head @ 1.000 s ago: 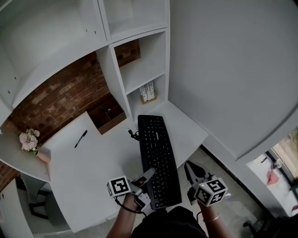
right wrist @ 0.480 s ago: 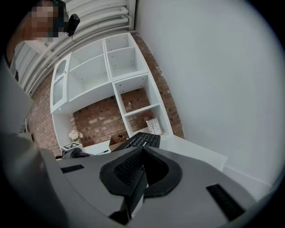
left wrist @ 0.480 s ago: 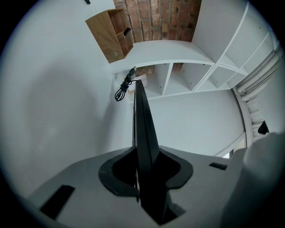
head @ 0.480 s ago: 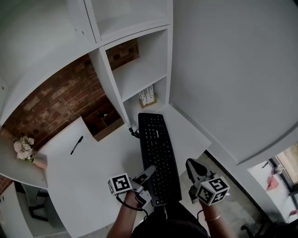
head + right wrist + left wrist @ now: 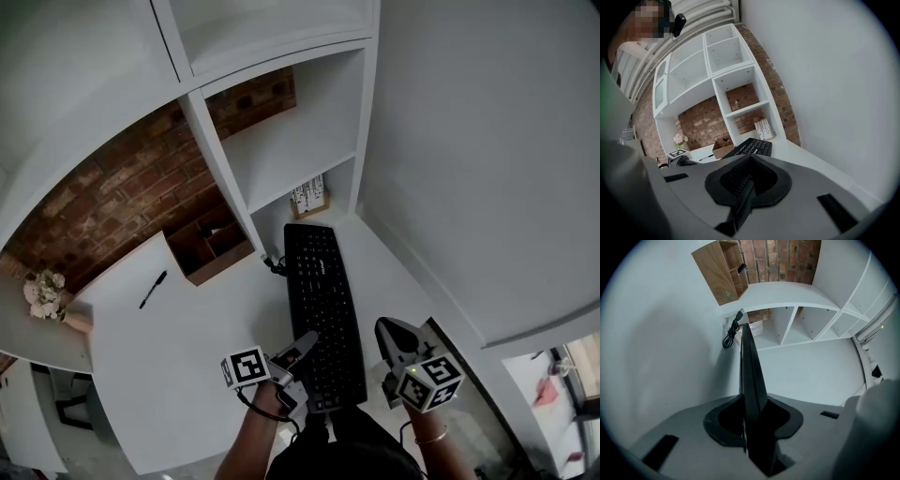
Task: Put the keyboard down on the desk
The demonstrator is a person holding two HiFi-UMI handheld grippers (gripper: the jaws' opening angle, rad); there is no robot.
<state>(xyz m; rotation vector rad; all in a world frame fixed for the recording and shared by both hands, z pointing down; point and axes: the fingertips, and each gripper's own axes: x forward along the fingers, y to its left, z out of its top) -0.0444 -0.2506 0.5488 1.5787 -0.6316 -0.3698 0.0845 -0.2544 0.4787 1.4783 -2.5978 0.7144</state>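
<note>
A tall white shelving unit (image 5: 281, 141) fills the far side, with a brick wall (image 5: 122, 197) showing through its open bays. Only the right gripper view takes in its upper bays and part of a person (image 5: 633, 51), while the head view alone lays out the whole scene from above. A plain white wall (image 5: 469, 141) closes the right side.

The white bench (image 5: 178, 366) runs from the shelving to the near edge. The black keyboard (image 5: 323, 309) lies lengthwise along the bench's right part. Its far end is close to the shelving and its near end juts past the near edge. Whether its underside rests on the surface cannot be told. The left gripper view alone shows it edge-on, a thin dark blade running away from the camera.

A wooden organiser (image 5: 211, 246) sits at the foot of the shelving, left of the keyboard's far end. The left tongs (image 5: 307, 342) pinch the keyboard's left edge close to its near end, jaws partly spread around the slab. The right tongs (image 5: 386, 328) hang just right of the keyboard and apart from it, jaws apparently pressed together on nothing.

A small box of white items (image 5: 309, 199) stands beyond the keyboard. Pale flowers (image 5: 42, 293) sit far left. A coiled black cable (image 5: 274, 266) lies by the keyboard's far left corner, and a black pen (image 5: 153, 290) lies alone on the left of the bench.
</note>
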